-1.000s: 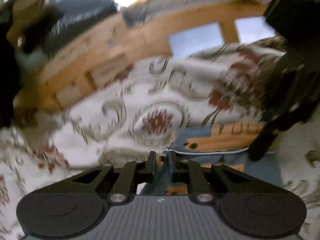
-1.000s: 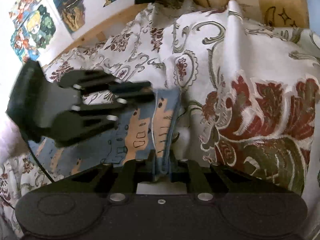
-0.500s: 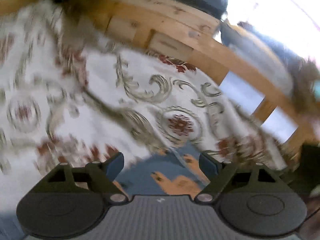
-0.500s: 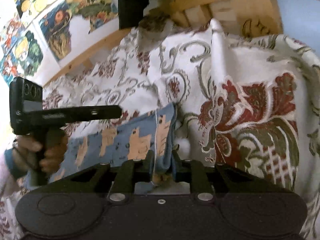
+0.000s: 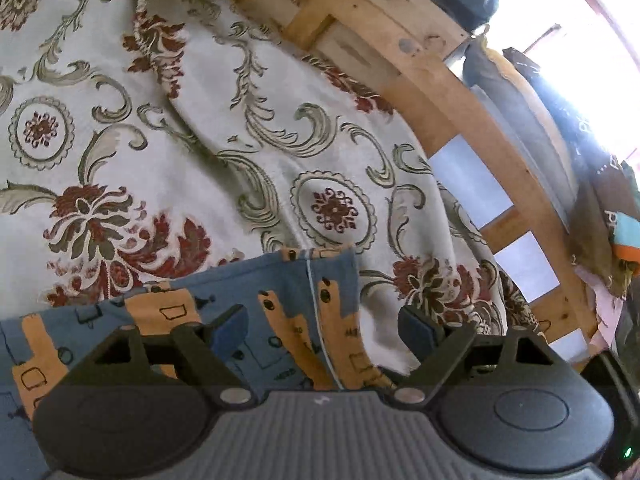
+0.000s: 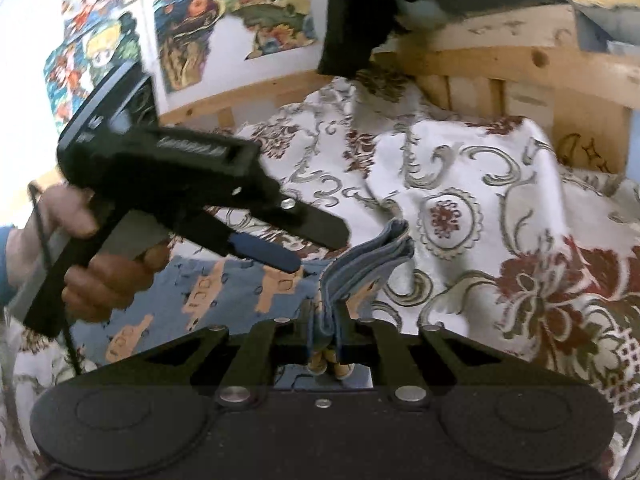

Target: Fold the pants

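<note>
The pants (image 5: 276, 300) are blue with orange prints and lie flat on a cream floral bedspread (image 5: 200, 160). In the left wrist view my left gripper (image 5: 323, 326) stands open just above their edge, nothing between its fingers. In the right wrist view my right gripper (image 6: 324, 320) is shut on a bunched fold of the pants (image 6: 360, 258), which rises from between its fingers. The rest of the pants (image 6: 224, 288) spreads to the left. My left gripper (image 6: 316, 250), held by a hand (image 6: 104, 280), hovers open over that cloth beside the fold.
A wooden bed frame (image 5: 420, 76) runs behind the bedspread, with dark bedding and clothes piled at the right (image 5: 600, 208). Colourful posters (image 6: 224, 28) hang on the wall at left. The bedspread (image 6: 520, 240) is rumpled into ridges to the right of the pants.
My left gripper let go of the pants, opened and swung round to face along the bedspread above the cloth. My right gripper stayed shut on the fold.
</note>
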